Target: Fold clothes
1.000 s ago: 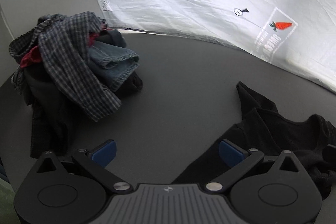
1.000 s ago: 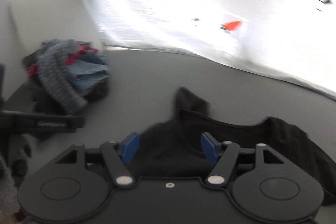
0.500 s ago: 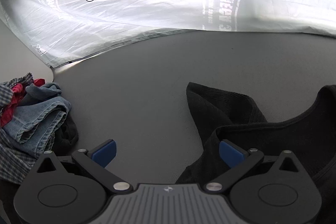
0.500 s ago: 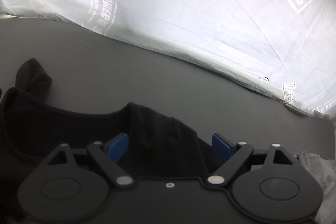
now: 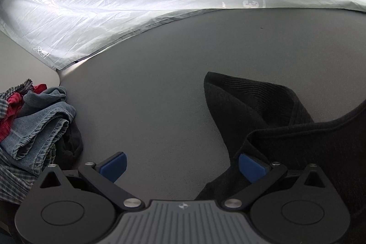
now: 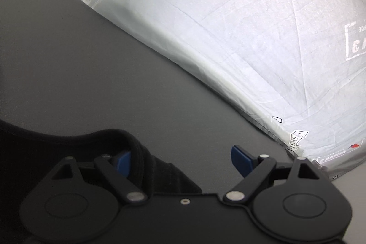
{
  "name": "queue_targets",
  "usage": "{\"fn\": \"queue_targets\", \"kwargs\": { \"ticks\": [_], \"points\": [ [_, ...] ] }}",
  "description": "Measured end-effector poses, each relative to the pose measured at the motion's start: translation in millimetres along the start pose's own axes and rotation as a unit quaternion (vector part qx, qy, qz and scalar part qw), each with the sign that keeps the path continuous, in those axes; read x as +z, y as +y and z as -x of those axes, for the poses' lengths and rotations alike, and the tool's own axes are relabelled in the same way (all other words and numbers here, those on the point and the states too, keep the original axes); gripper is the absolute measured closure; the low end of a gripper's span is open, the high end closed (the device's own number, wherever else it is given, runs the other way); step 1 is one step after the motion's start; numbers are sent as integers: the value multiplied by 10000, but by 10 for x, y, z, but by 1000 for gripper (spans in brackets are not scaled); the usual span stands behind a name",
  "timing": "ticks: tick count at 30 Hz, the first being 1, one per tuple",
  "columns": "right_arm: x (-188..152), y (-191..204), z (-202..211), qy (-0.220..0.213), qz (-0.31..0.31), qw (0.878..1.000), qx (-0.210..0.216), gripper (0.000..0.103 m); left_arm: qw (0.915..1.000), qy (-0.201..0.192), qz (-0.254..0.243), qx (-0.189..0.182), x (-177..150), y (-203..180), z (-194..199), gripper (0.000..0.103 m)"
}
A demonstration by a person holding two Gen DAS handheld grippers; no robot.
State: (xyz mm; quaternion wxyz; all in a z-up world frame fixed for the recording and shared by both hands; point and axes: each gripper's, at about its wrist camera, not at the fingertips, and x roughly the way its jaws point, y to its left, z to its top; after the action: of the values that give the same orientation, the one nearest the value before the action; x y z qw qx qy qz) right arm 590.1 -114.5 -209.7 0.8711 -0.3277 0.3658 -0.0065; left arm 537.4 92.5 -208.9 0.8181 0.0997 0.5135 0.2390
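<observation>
Hovering low over the grey table (image 5: 160,88), the left gripper (image 5: 181,166) has jaws spread wide w/ nothing between them, its right blue pad at the edge of the black garment (image 5: 286,129) lying on the table. The right gripper (image 6: 180,160) is likewise wide open, empty, the black garment's rim (image 6: 137,152) bunched vs. its left pad. Farther left sits a clothes pile (image 5: 29,127) (denim, plaid, red); beyond, a white printed sheet (image 5: 137,4).

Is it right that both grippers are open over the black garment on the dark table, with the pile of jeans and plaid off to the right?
Not quite: the pile of jeans and plaid lies to the left, as the left wrist view shows. The rest holds: left gripper and right gripper are open at the black garment on the dark table.
</observation>
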Motion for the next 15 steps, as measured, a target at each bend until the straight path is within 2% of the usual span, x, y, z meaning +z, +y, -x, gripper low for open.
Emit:
{"fn": "queue_targets", "kwargs": {
  "ticks": [1,5,7,10,15],
  "points": [
    [-5,-23,13,-6,-24,10000,-20,15,9999,25,135,-30,9,32,-8,0],
    [-40,-101,73,25,-141,9999,-56,15,9955,17,743,-583,2,250,39,0],
    [-63,-114,89,43,-157,9999,-42,15,9922,-39,847,-911,-20,309,80,0],
    [-98,-121,96,61,-128,9999,-68,15,9895,-121,849,-1160,-53,286,100,0],
    [-143,-221,102,93,-229,9997,-78,15,9899,-163,673,-1234,-66,160,102,0]
  ]
}}
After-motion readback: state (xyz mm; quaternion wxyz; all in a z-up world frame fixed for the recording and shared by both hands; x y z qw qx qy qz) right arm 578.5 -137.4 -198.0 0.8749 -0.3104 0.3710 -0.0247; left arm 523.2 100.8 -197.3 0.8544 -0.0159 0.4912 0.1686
